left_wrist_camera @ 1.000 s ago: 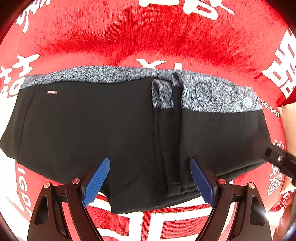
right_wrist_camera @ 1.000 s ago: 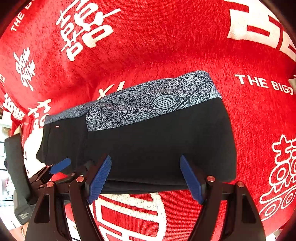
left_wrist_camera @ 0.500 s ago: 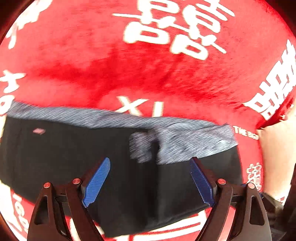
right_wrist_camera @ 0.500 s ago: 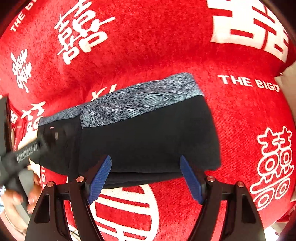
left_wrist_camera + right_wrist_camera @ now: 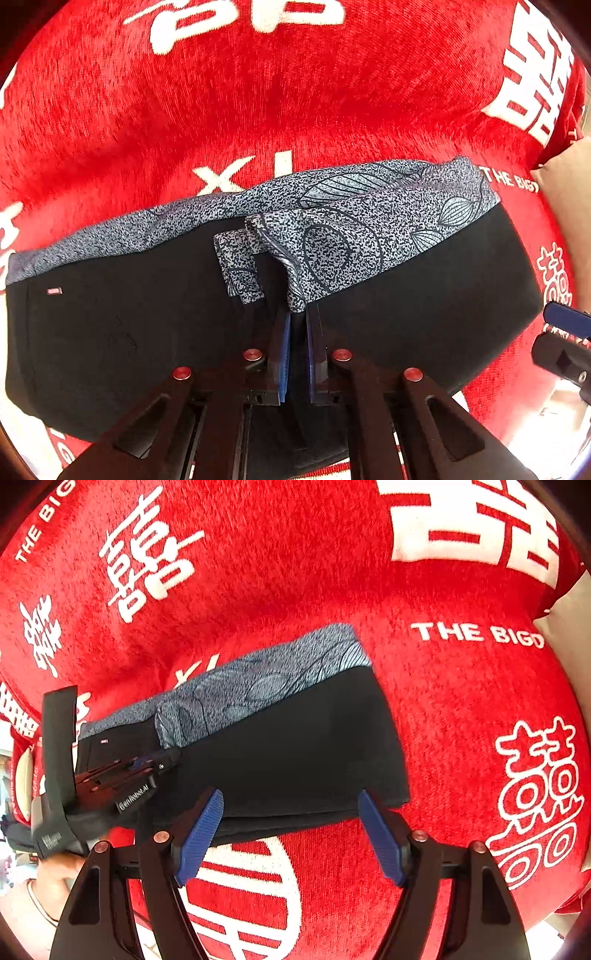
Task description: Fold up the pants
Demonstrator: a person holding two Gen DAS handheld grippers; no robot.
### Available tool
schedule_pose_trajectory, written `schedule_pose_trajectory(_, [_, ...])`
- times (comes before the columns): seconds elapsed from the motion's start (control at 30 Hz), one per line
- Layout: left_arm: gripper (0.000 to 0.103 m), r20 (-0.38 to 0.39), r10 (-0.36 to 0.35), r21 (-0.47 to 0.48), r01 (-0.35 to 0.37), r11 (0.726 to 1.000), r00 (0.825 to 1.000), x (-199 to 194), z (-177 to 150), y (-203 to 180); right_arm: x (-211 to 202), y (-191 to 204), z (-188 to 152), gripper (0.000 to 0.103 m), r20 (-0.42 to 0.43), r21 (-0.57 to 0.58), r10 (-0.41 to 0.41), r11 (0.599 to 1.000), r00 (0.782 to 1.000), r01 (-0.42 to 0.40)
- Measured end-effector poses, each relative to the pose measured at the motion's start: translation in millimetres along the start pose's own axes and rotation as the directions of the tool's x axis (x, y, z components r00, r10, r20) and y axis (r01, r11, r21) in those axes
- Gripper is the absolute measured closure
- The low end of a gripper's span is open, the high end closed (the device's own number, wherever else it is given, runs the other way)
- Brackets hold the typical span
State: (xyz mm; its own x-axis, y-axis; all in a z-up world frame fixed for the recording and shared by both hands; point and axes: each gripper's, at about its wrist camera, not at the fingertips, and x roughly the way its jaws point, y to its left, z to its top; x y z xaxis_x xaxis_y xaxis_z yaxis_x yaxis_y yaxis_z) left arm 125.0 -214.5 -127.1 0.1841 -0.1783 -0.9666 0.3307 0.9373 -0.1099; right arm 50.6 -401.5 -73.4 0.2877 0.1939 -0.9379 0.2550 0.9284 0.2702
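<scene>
Grip: left tool (image 5: 297, 347) pinched tight on pants (image 5: 129, 332) fold edge, six o'clock.
Right tool (image 5: 291, 834): wide open, empty.
Tip: lift evenly towards twelve o'clock waistband (image 5: 369, 206).

A home, it seems.
A red blanket (image 5: 332, 590) with white wedding characters is covering the whole surface, a cushion (image 5: 569, 627) lying at two o'clock.

You have a plush red cloth (image 5: 295, 110) printed with large white Chinese characters spread over the whole work surface. White Latin lettering reading "THE BIGD" (image 5: 476, 633) runs across it toward your right. Past its right edge you can see a plain beige surface (image 5: 565, 184).
</scene>
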Motion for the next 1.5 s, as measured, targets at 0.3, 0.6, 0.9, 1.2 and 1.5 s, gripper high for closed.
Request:
schedule_pose_trajectory(0.3, [0.015, 0.049, 0.044, -0.171, -0.035, 0.985, 0.998, -28, -10, 35, 1, 7, -7, 0.024, -0.025, -0.02, 0.012, 1.0, 1.0, -0.013])
schedule_pose_trajectory(0.6, [0.015, -0.002, 0.107, -0.195, -0.105, 0.975, 0.994, -40, -25, 48, 3, 17, -5, 0.024, -0.028, -0.035, 0.007, 0.999, 1.0, -0.008])
schedule_pose_trajectory(0.9, [0.015, -0.018, 0.113, -0.236, -0.114, 0.965, 0.993, -48, -36, 67, 12, 48, 0, 0.024, -0.039, -0.099, 0.003, 0.995, 0.999, -0.007])
schedule_pose_trajectory(1.2, [0.015, -0.04, 0.116, -0.271, -0.123, 0.955, 0.992, -52, -54, 92, 29, 74, 9, 0.039, -0.065, -0.135, -0.009, 0.991, 0.998, 0.0])
schedule_pose_trajectory(1.5, [0.015, -0.056, 0.111, -0.313, -0.123, 0.942, 0.992, -53, -68, 115, 61, 106, 8, 0.051, -0.129, -0.189, -0.01, 0.982, 0.992, -0.014])
